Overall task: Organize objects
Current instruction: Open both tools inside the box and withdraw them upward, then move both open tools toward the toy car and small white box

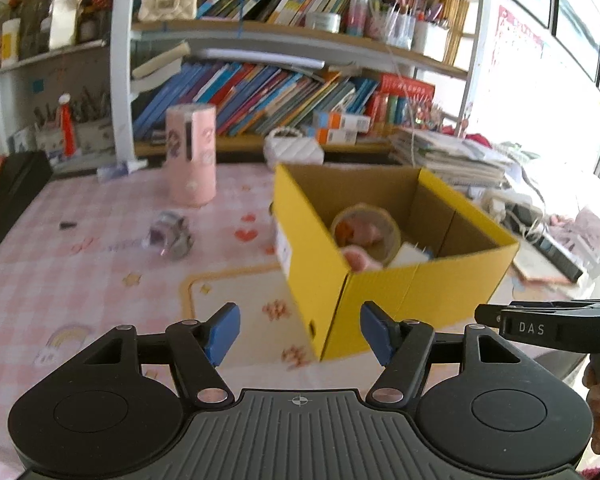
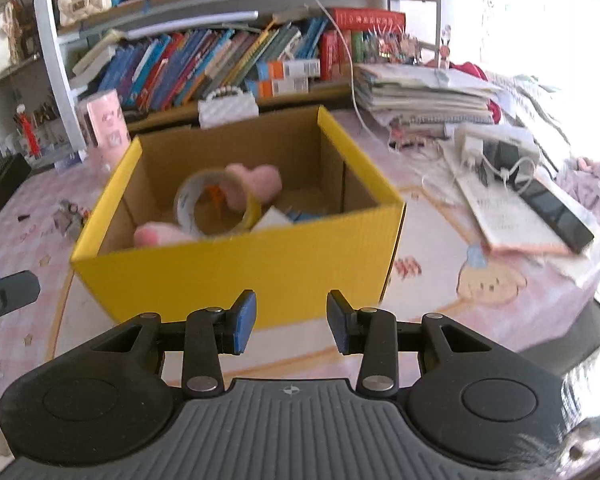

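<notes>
Yellow corrugated cardboard formed the box (image 2: pixel 236 268), which stood on the pink checked tablecloth (image 1: pixel 60 272) directly ahead of both grippers. The right gripper (image 2: pixel 291 322) hovered just short of the box's near wall, blue-padded jaws apart and holding nothing. The left gripper (image 1: pixel 300 334) was positioned off the box's near corner, jaws spread wider and likewise empty. Inside the box lay a roll of tape (image 2: pixel 216 208), tilted on edge, with a pink plush item (image 2: pixel 256 184) partly threaded through it and a white card (image 2: pixel 274 218) beside it toward the right wall.

To the left of the box, a small grey-and-purple object (image 1: pixel 172 234) rested on the cloth, apart from the box, too blurred to identify. A pink cylindrical container (image 1: pixel 191 154) stood upright farther back. Bare cloth extended between the left gripper and those items. On the right side, stacked papers (image 2: pixel 424 96) and a dark flat device (image 2: pixel 556 212) crowded the table edge near the box.
</notes>
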Action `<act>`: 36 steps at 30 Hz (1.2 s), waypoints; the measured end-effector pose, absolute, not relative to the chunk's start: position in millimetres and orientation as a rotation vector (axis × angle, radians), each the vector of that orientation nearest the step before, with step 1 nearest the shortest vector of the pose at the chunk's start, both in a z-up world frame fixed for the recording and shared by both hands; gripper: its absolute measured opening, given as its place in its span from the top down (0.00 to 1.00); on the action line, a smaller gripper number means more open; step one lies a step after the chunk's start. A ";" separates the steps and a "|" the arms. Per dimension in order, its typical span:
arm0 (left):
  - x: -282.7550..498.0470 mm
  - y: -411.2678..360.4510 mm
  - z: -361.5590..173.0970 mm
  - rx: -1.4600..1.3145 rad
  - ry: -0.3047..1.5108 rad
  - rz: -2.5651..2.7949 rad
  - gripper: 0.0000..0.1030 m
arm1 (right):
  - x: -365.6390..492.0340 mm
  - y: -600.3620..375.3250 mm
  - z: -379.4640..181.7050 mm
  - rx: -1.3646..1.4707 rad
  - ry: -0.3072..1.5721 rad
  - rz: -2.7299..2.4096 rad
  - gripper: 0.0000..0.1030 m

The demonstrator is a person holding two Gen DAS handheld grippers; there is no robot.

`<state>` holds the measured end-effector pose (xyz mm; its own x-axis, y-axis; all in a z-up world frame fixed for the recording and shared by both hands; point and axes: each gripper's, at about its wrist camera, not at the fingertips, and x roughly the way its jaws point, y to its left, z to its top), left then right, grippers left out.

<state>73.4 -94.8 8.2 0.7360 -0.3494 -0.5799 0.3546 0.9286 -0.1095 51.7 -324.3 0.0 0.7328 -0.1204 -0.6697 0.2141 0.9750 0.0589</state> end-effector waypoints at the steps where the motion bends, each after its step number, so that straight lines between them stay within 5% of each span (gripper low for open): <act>1: 70.7 -91.8 6.1 0.013 0.644 -0.386 0.34 | 49.2 -319.6 -1.9 0.133 0.735 -0.184 0.64; 36: -0.5 26.6 -8.2 0.007 0.733 -0.255 0.25 | -11.7 -172.9 -23.1 0.034 0.816 0.044 0.50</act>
